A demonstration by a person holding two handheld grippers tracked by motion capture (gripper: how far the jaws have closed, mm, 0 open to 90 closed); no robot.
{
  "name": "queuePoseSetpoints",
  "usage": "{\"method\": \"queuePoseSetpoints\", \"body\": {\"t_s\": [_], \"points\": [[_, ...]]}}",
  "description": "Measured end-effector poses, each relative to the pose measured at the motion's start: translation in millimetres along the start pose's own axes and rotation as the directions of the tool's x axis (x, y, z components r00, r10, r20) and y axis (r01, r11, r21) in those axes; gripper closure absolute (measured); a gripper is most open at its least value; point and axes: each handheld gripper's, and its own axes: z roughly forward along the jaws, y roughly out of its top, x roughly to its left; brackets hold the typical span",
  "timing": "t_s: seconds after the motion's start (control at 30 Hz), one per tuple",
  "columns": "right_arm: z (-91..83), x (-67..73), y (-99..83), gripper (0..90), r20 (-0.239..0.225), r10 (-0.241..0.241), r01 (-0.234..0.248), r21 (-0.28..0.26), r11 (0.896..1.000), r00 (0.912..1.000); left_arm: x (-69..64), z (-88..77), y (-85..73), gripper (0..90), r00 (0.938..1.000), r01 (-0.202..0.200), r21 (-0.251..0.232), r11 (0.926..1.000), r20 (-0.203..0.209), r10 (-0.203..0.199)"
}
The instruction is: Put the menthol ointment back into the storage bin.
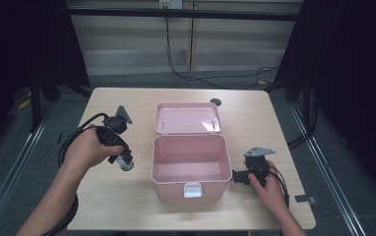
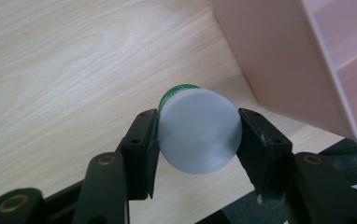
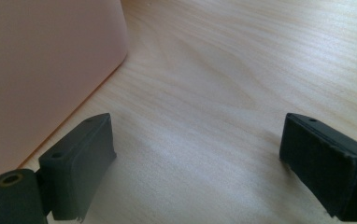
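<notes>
Both left tongs point(image 2: 198, 140) jaws clamp grey-capped bottle point(image 2: 199, 133) beside pink box point(image 2: 279, 56).

Light wood-grain table point(image 1: 127, 206), rounded corners, standing on grey floor. Pink plastic box point(image 1: 190, 169) sits on it just off centre toward 6 o'clock, lid point(image 1: 188, 118) swung open and lying back flat on the tabletop at 12 o'clock, white latch facing 6. Small dark round spot point(image 1: 216, 102) on the surface near the far edge, about 1 o'clock from the box.
</notes>
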Motion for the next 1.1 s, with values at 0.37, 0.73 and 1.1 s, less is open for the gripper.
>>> {"method": "queuePoseSetpoints", "body": {"t_s": [0.37, 0.73, 1.1], "points": [[-0.1, 0.0, 0.0, 9.5, 0.002, 0.000, 0.000, 0.001, 1.000, 1.0000, -10.7, -17.4, 11.8, 50.2, 0.9997, -0.025, 0.001, 0.9997, -0.001, 0.025], [-0.2, 0.0, 0.1, 9.5, 0.001, 0.000, 0.000, 0.003, 1.000, 1.0000, -15.1, -36.4, 28.5, 50.2, 0.9993, -0.013, -0.038, 0.9992, 0.034, 0.014], [-0.2, 0.0, 0.1, 9.5, 0.002, 0.000, 0.000, 0.003, 1.000, 1.0000, -38.6, -57.3, 46.8, 50.2, 0.9981, -0.060, -0.056, 0.9966, 0.011, 0.060]]}}
